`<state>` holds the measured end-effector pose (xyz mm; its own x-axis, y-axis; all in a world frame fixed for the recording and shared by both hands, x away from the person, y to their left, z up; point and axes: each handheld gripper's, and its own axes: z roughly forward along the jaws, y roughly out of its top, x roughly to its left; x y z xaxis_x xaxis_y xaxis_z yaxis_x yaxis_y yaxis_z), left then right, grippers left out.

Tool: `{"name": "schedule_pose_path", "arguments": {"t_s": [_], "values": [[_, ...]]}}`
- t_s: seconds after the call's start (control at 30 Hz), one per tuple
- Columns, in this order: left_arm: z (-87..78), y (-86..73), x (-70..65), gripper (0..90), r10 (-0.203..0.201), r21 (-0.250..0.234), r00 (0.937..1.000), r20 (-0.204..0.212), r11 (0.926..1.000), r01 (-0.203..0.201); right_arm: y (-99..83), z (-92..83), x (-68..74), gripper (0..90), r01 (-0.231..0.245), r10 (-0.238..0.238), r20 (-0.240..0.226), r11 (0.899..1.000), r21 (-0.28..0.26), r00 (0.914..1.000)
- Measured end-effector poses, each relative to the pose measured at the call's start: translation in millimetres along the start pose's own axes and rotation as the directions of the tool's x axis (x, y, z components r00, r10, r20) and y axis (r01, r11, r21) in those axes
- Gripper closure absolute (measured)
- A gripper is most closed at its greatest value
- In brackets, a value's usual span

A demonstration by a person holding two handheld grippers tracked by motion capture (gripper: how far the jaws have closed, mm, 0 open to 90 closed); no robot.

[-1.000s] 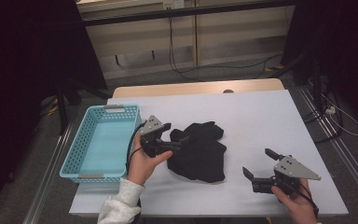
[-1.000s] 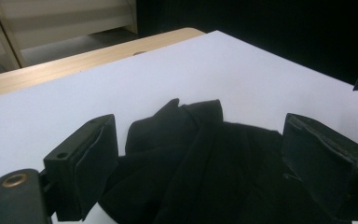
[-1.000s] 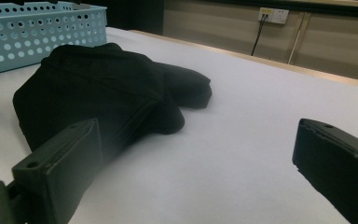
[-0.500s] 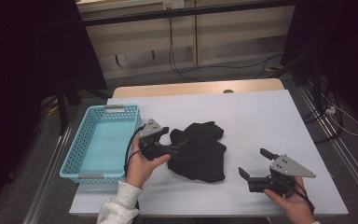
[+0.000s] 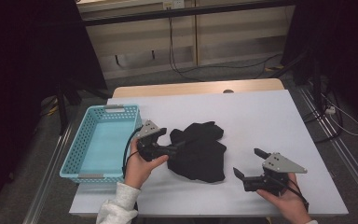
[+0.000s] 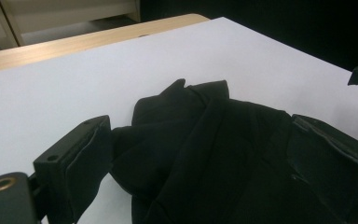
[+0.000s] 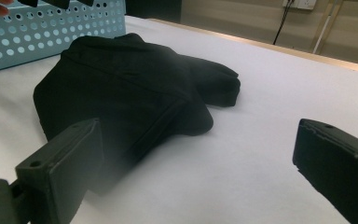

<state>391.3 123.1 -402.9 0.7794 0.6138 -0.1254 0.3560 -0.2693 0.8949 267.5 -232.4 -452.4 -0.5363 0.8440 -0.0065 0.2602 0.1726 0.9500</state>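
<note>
Black cloth (image 5: 200,151), light-blue basket (image 5: 100,142) (perforated), white table (image 5: 261,116).

The left gripper (image 5: 179,145) sits at about eight o'clock in the high view, held in the left hand (image 5: 139,164), its jaws spread wide and aimed toward three o'clock. The right gripper (image 5: 249,163) sits at about five o'clock in the right hand (image 5: 284,200), jaws wide apart, aimed toward ten o'clock.

Light blue perforated plastic basket (image 5: 100,142), at the left edge of the table, standing open. White table top (image 5: 261,121) with a wooden strip along its far edge. Dark cables (image 5: 223,70) on the floor beyond, apparently against pale cabinet panels (image 5: 223,39).
</note>
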Motion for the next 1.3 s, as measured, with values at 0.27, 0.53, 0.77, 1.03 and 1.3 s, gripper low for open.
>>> {"name": "schedule_pose_path", "arguments": {"t_s": [0.27, 0.53, 0.77, 1.03, 1.3], "values": [[-1.6, -0.3, -0.1, 7.3, -0.010, -0.009, 0.9999, -0.008, 0.9999, 0.010, 4.0, 9.0, 8.1, 2.0, -0.007, 0.008, -0.057, 1.000, 0.022, 0.9983], [-0.7, -5.8, 1.1, 7.4, -0.012, 0.005, 0.9997, -0.020, 0.9999, 0.012, 6.9, 17.1, 11.9, 14.7, 0.018, -0.013, -0.099, 0.999, 0.051, 0.9950], [-6.4, -10.2, 0.4, 7.4, -0.015, 0.012, 0.9990, -0.041, 0.9998, 0.015, 11.2, 27.1, 20.6, 38.3, 0.036, -0.021, -0.193, 0.997, 0.075, 0.9811], [-12.3, -16.0, -0.1, 7.5, -0.018, 0.018, 0.9984, -0.054, 0.9997, 0.019, 8.4, 55.4, 42.9, 44.1, 0.129, -0.067, -0.346, 0.979, 0.159, 0.9357], [-13.5, -18.9, 0.7, 7.6, -0.021, 0.020, 0.9971, -0.073, 0.9995, 0.023, 7.4, 69.1, 52.8, 59.0, 0.198, -0.099, -0.370, 0.951, 0.240, 0.9238]]}}
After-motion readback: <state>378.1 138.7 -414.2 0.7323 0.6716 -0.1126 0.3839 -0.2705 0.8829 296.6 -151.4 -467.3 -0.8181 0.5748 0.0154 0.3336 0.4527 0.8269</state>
